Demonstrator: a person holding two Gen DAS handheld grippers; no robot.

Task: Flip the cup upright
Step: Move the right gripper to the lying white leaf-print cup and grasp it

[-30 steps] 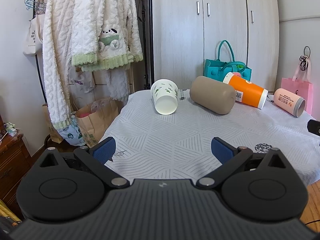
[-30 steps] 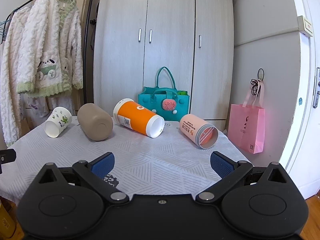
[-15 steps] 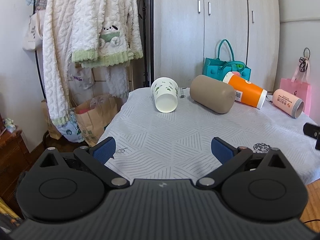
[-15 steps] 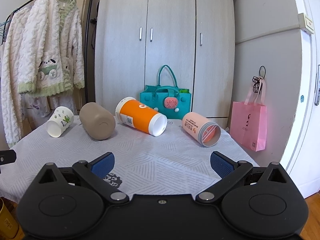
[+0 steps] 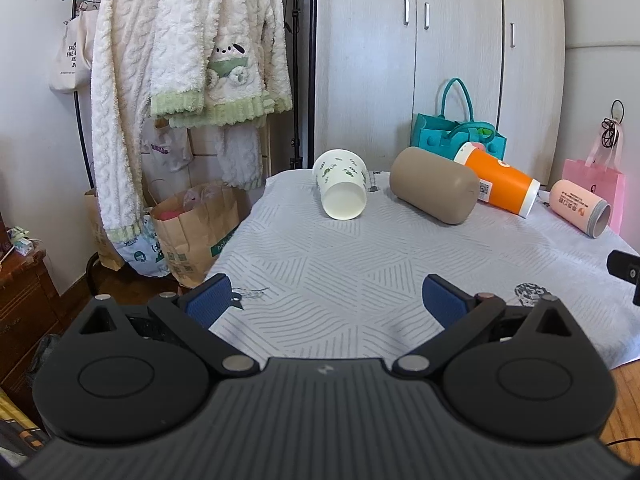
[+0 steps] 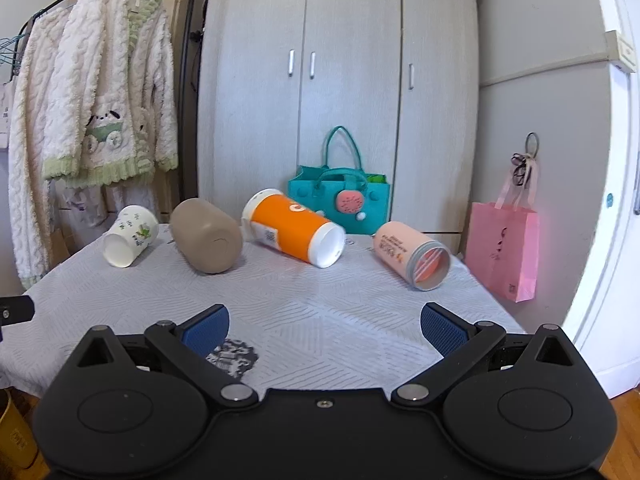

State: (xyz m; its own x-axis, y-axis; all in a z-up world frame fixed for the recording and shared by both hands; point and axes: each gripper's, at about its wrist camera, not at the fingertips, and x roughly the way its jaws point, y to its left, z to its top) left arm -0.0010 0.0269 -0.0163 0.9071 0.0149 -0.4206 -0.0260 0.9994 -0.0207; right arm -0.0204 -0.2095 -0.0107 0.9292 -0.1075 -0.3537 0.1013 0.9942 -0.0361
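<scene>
Several cups lie on their sides along the far edge of the table (image 5: pixel 360 280): a white paper cup with green leaves (image 5: pixel 342 186) (image 6: pixel 130 236), a tan cup (image 5: pixel 434 192) (image 6: pixel 206 236), an orange cup with white ends (image 5: pixel 498 184) (image 6: pixel 296 232), and a pink cup (image 5: pixel 580 208) (image 6: pixel 412 254). My left gripper (image 5: pixel 326 304) is open and empty over the near left of the table, well short of the paper cup. My right gripper (image 6: pixel 324 328) is open and empty over the near right, well short of the orange and pink cups.
A grey patterned cloth (image 6: pixel 320 300) covers the table. A teal bag (image 6: pixel 340 204) stands behind the cups against a wardrobe. A pink bag (image 6: pixel 504 248) hangs at the right. Fluffy clothes on a rack (image 5: pixel 180 60) and paper bags (image 5: pixel 196 228) stand at the left.
Both grippers have edged slightly forward and up towards the table; the cups look a little nearer. The cups have not moved and both jaws stay open.
</scene>
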